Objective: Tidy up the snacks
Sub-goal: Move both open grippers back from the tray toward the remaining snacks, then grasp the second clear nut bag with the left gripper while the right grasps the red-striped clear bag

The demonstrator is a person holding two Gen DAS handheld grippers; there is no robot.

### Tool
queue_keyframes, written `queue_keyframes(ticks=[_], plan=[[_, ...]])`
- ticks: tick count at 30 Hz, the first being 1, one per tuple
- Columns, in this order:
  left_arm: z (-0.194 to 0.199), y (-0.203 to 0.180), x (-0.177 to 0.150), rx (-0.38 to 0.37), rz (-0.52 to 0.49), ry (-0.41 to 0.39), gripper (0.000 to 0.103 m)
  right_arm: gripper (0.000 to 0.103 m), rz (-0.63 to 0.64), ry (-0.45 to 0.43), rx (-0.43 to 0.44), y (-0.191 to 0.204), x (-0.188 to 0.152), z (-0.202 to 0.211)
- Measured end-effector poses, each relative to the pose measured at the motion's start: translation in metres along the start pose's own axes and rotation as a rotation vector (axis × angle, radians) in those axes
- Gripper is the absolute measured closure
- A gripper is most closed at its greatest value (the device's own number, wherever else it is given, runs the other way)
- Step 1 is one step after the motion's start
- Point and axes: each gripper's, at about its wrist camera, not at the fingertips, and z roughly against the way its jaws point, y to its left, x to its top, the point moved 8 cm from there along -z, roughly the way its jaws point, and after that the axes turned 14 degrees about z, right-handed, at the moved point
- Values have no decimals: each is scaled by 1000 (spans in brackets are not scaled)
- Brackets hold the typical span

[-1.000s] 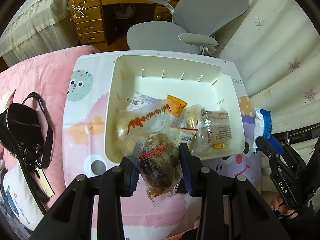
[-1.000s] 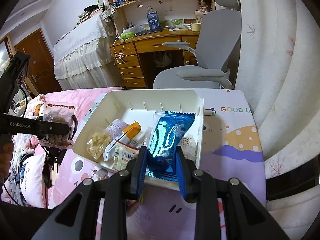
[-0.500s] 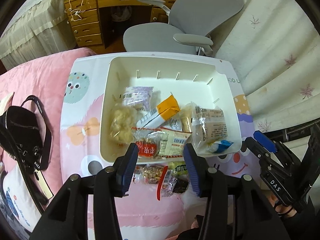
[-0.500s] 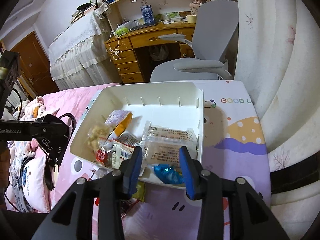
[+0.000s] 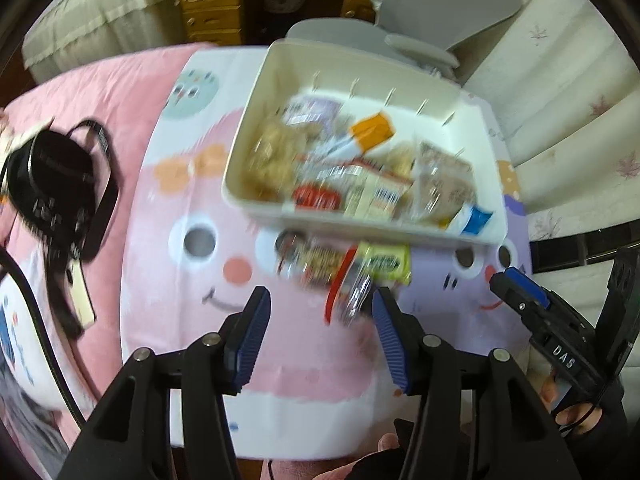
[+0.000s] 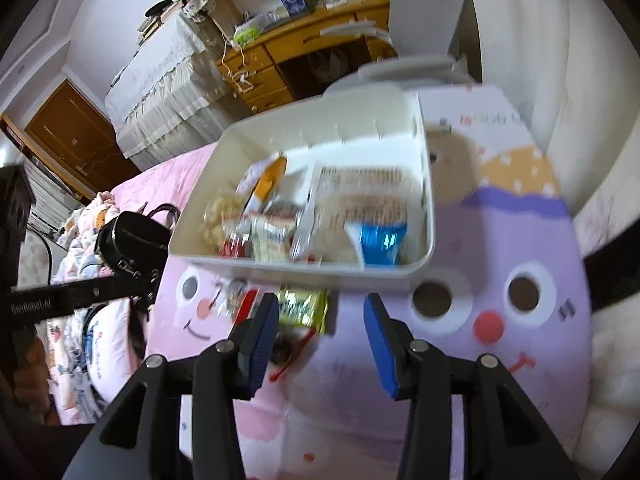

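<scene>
While both grippers hang before the bin:
Bin [image 5: 256,200]: full of snacks.
Loose packets [image 5: 344,264]: just before bin.
Left gripper [image 5: 320,320]: jaws opening, empty.
Right gripper [image 6: 320,326]: jaws opening, empty.

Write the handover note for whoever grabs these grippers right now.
Left gripper: jaws opening, nothing between them.
Right gripper: jaws opening, empty too.
Bin: on the cartoon mat, holding most snacks, including the blue packet at its near right corner.
Loose snacks: a green packet and a few blurred wrappers lie on the mat, just outside the bin's near wall.
Done: most snacks are binned.
Left: pick up the loose ones and drop them in.
</scene>
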Motion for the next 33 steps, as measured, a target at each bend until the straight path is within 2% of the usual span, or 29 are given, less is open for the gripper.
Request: queue_keyframes(ticks=[7,13,15,18,24,31,33], plan=[[-5,39,-45,57,73,30,46,58,-88,104,121,14,-40,-23],[-1,53,-58,43,92,-18,45,57,-173,175,209,31,-62,-35],[1,55,-59,34,81,-47,43,52,-195,194,220,33,-67,-38],[4,55,-55,26,57,-83,39,50,-228,227,231,37,-72,-44],[13,60,-41,-2,-20,-115,33,47,-315,235,201,37,-71,-52],[17,66,-24,-77,-136,-100,32,46,-407,192,117,51,-66,-53],[15,69,-20,-99,-163,-85,32,43,-430,176,86,56,-66,-52]])
